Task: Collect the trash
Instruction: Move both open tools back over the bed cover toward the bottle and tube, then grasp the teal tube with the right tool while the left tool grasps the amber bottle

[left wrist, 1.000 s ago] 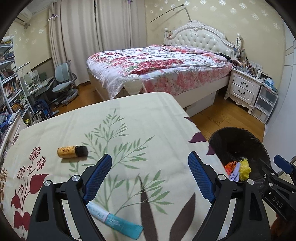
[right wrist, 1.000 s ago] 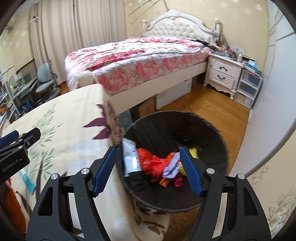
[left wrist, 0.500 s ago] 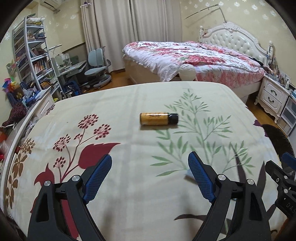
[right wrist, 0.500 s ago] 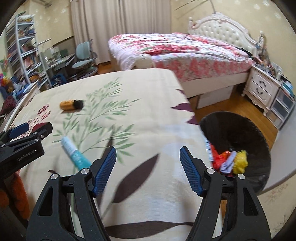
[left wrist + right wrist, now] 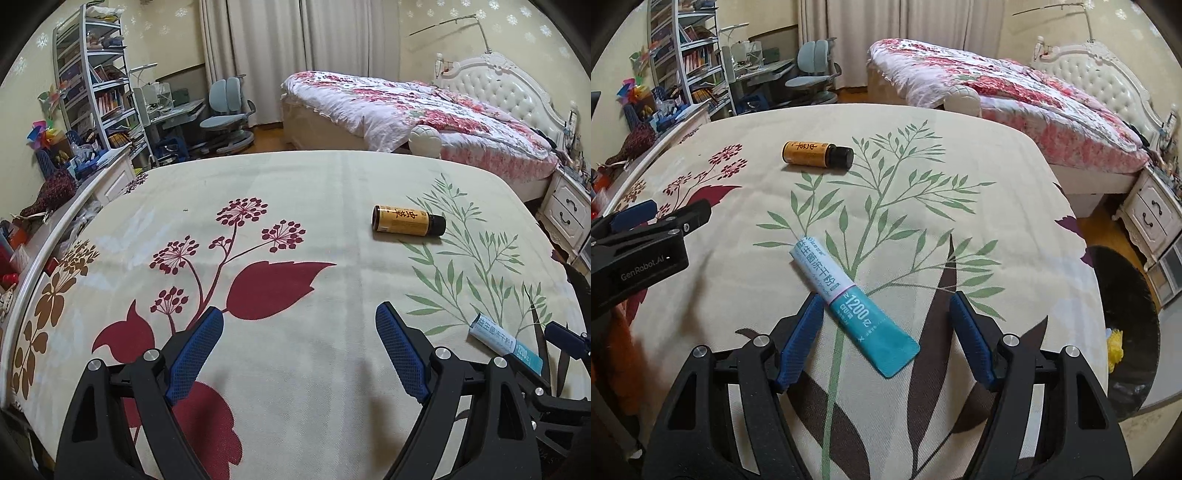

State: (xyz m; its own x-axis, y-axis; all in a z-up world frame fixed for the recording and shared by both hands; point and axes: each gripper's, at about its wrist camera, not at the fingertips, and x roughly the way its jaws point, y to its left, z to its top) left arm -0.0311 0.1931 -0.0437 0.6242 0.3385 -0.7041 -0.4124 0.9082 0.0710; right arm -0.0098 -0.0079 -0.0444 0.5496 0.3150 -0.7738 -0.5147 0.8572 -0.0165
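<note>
A white and teal sachet (image 5: 849, 302) lies flat on the floral bedspread (image 5: 923, 155), its teal end between the open fingers of my right gripper (image 5: 886, 325); it also shows in the left wrist view (image 5: 506, 343). An amber bottle with a black cap (image 5: 817, 154) lies on its side farther back, also in the left wrist view (image 5: 408, 220). My left gripper (image 5: 299, 339) is open and empty over the red leaf print, left of both items. A black trash bin (image 5: 1126, 332) with trash in it stands off the bed's right edge.
A second bed with a pink floral quilt (image 5: 424, 110) stands behind. A white nightstand (image 5: 1152, 210) is at right. Bookshelves, a desk and grey chairs (image 5: 225, 110) fill the back left. The left gripper's body (image 5: 639, 251) shows at the right view's left edge.
Both grippers swung left from the bin to the bedspread. The right gripper now has the sachet between its open fingers. The left gripper moved farther left, past the bottle.
</note>
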